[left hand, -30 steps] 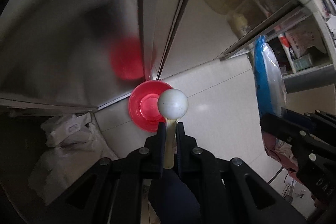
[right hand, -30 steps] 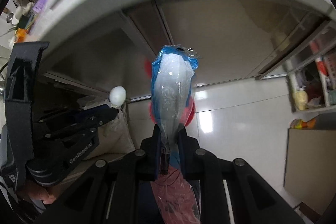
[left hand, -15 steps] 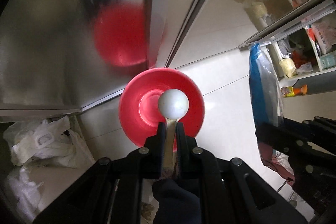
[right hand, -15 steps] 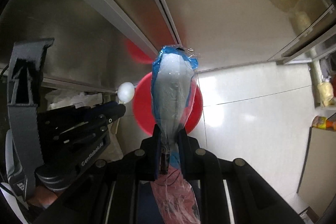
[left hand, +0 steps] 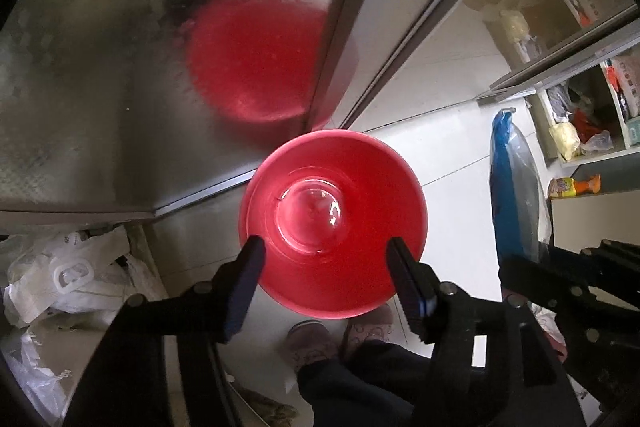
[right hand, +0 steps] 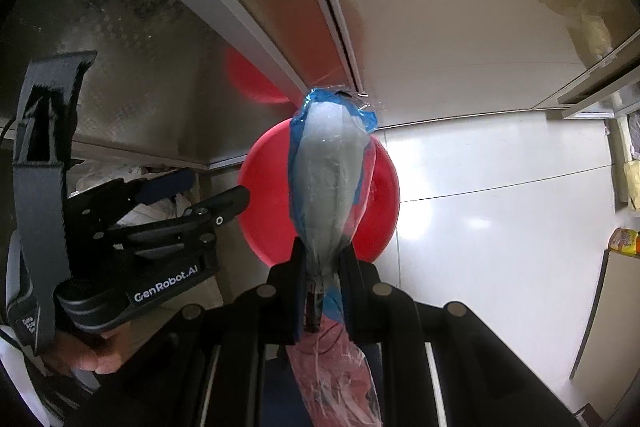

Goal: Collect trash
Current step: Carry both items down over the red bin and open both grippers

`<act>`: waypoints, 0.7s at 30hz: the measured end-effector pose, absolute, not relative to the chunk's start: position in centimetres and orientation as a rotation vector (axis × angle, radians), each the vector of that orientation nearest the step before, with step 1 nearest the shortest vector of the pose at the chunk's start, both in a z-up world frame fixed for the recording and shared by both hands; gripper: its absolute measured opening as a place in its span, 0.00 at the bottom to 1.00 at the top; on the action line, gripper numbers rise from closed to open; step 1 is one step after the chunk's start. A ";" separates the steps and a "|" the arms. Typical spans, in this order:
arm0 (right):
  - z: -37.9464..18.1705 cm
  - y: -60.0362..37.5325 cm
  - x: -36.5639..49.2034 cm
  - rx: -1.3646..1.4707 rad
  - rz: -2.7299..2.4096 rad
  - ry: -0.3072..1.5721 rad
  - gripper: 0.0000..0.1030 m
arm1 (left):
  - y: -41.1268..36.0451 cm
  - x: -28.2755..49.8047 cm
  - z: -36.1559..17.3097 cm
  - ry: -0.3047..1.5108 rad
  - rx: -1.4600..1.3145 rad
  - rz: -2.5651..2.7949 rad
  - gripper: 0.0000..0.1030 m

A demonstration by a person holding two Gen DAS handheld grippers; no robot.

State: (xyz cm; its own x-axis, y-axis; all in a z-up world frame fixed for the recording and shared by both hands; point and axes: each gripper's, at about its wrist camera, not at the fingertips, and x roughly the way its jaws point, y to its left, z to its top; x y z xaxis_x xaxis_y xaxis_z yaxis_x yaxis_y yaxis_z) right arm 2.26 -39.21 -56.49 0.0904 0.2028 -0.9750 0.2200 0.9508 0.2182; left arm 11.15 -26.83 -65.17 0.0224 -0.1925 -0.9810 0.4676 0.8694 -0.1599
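Left tongs [left hand: 324,259], just opened, stand spread and empty above red bin [left hand: 332,223]; right tongs [right hand: 323,267] pinch a crinkled blue-and-clear plastic wrapper [right hand: 328,179].

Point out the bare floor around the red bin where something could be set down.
Bare white floor tiles lie right of the red bin, up to the shelf unit. Left of it is crowded: white plastic bags fill the corner under the steel cabinet. The person's slippers stand below the bin.
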 end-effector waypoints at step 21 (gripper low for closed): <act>-57.8 -36.9 2.8 0.257 0.025 1.481 0.58 | -22.0 11.0 -65.7 1.438 0.246 -0.383 1.00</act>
